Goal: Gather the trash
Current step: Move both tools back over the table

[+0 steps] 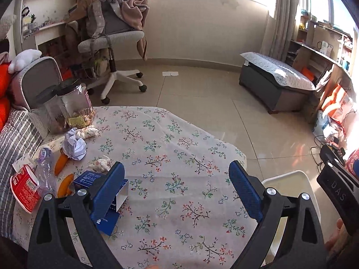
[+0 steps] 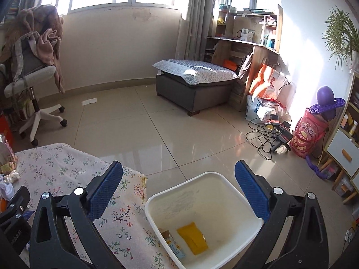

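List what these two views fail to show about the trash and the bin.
- Blue box, left wrist view: the left finger covers its middle, print unreadable.
- Bin, left wrist view: the gripper arm hides its inside.
- Bin bottom, right wrist view: cut off by the lower edge; a yellow packet and small carton show.
- Red cup and bottle: labels too small.

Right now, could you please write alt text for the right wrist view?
The right gripper hangs open and empty above a white bin holding a yellow packet and a small carton. A floral tablecloth lies left, tiled floor beyond.
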### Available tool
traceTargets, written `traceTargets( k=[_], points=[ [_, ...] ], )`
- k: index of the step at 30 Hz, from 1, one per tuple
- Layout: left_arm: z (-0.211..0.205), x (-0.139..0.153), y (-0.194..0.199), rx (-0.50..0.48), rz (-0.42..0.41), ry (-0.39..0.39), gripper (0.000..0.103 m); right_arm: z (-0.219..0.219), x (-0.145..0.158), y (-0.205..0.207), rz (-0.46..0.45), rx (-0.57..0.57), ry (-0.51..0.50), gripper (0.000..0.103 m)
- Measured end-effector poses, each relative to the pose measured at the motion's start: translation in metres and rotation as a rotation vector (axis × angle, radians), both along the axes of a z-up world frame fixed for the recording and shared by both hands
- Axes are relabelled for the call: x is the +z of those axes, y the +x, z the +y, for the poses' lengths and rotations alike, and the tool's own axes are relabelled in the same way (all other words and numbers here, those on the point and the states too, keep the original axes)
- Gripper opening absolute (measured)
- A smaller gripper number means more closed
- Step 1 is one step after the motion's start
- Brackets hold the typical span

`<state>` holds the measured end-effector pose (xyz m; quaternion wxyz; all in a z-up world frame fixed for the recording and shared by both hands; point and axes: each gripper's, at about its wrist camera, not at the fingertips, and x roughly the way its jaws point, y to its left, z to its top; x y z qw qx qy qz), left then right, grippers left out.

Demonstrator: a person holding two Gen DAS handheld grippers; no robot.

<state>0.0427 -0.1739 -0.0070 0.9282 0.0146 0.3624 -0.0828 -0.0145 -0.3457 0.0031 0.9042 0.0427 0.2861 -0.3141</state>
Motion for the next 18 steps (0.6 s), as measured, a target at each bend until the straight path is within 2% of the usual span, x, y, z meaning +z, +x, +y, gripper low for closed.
traceTargets(
  k=[18],
  points=[
    [0.117,-0.02,0.005,0.228,0.047,0.015,0.091,0.109,-0.014,0.035,0.05,0.282,-0.111,0.096]
  ],
)
